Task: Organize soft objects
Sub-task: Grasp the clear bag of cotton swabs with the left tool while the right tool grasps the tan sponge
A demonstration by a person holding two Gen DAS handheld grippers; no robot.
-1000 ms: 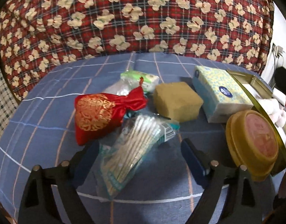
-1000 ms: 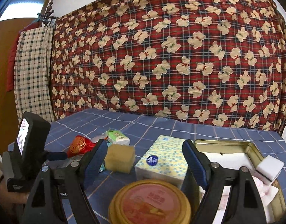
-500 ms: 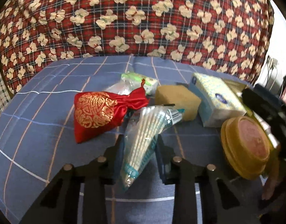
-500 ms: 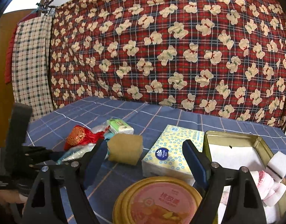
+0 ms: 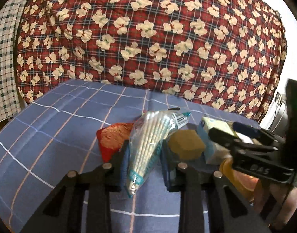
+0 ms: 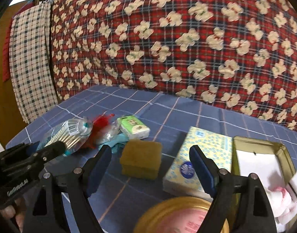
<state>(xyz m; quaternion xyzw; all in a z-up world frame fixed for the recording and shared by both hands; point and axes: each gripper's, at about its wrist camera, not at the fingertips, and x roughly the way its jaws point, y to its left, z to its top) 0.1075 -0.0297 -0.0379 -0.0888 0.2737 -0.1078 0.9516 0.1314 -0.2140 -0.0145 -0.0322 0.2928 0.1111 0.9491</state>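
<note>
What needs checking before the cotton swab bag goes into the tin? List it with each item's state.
1. Left gripper shut on the cotton swab bag: ok.
2. Bag lifted off the blue cloth: ok in the right wrist view.
3. Gold tin open: ok.
4. Room in the tin: cannot tell; white and pink items already lie inside.
5. Right gripper open and empty: ok.
6. Path to the tin: not ok; the right gripper hangs between.
</note>
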